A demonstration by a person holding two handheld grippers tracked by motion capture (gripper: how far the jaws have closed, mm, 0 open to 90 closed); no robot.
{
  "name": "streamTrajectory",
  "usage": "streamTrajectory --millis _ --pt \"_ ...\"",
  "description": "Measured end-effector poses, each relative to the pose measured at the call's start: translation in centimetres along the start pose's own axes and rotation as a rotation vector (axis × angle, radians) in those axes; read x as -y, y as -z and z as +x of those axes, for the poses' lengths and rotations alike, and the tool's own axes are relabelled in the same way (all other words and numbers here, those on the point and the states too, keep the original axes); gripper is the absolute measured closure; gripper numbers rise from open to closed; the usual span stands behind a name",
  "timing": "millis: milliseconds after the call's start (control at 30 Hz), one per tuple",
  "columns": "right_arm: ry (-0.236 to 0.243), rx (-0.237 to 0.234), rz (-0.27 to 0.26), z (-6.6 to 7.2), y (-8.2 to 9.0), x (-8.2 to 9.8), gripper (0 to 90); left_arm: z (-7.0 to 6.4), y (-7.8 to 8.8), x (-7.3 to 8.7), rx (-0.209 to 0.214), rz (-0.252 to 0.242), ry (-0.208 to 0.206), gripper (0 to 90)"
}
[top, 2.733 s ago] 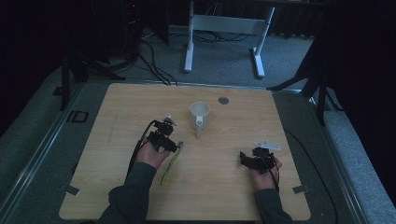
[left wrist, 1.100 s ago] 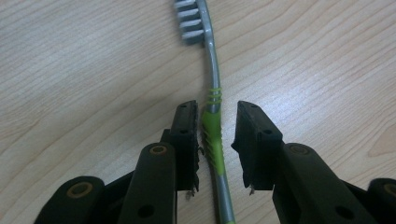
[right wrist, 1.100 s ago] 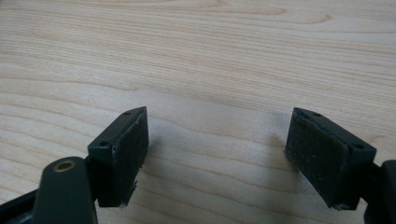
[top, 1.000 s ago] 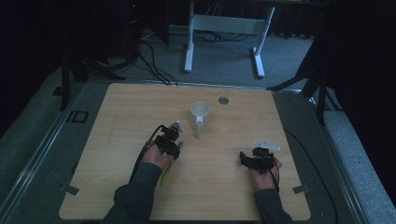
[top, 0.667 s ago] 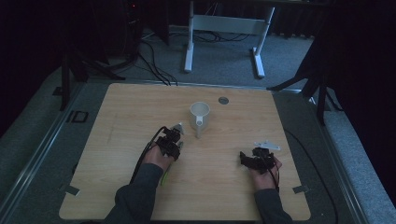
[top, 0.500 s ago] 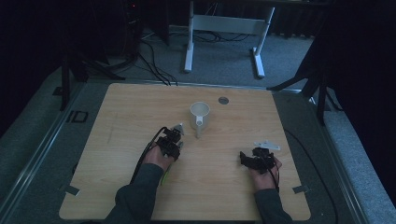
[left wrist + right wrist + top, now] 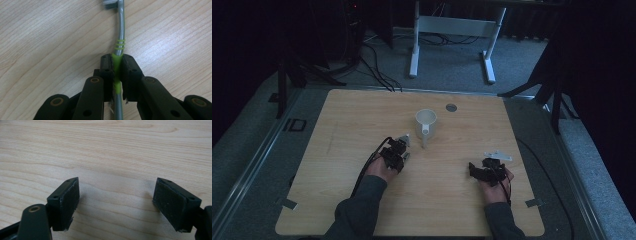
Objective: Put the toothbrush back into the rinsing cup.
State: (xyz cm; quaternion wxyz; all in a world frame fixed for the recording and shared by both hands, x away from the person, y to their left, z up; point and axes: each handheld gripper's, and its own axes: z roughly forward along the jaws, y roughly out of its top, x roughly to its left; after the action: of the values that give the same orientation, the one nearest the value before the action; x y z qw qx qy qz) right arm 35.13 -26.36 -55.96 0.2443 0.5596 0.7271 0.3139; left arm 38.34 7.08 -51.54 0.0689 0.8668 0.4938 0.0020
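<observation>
**Left gripper clamped on the toothbrush, right one idle**

So on my left gripper point(image 7: 117, 72) the two black jaws have just been closing, and they now pinch the grey plastic toothbrush with the lime-green grip section point(image 7: 119, 45) right on that green part. In the left gripper view the handle runs straight up between the pads point(image 7: 125, 72), past three thin green rings, then bends a little to the bristle head at the top edge. The rest of the handle comes back toward the camera under the jaws. The brush lies along the light wooden tabletop point(image 7: 50, 37); I can't tell whether it's lifted off the wood or resting on it.

From the high view, that left gripper point(image 7: 398, 152) sits a bit left of the table's middle, pointing toward the white ceramic mug point(image 7: 426, 125), which stands upright just beyond it with its handle facing my side. A small round grey disc point(image 7: 451, 107) lies near the mug, toward the far edge.

My right gripper point(image 7: 116, 197) has its jaws spread wide with bare wood between the pads, nothing in them. In the high view it's point(image 7: 487, 170) over toward the right side of the table point(image 7: 337, 200), well apart from the mug and the brush.

A white metal frame point(image 7: 452, 30) stands on the grey floor behind the table.
</observation>
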Motion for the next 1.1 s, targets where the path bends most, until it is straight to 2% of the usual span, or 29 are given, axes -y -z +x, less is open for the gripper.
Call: streamTrajectory --millis 367,767,1100 --pt "-0.001 0.000 0.001 0.0 0.0 0.0 20.9 0.9 1.4 0.3 0.017 -0.069 0.015 80.4" --pt "-0.001 0.000 0.001 0.0 0.0 0.0 20.9 1.3 2.0 0.5 0.027 -0.119 0.030 80.4" --pt "0.001 -0.001 0.000 0.0 0.0 0.0 20.9 1.7 2.7 0.8 0.051 -0.186 0.048 80.3"
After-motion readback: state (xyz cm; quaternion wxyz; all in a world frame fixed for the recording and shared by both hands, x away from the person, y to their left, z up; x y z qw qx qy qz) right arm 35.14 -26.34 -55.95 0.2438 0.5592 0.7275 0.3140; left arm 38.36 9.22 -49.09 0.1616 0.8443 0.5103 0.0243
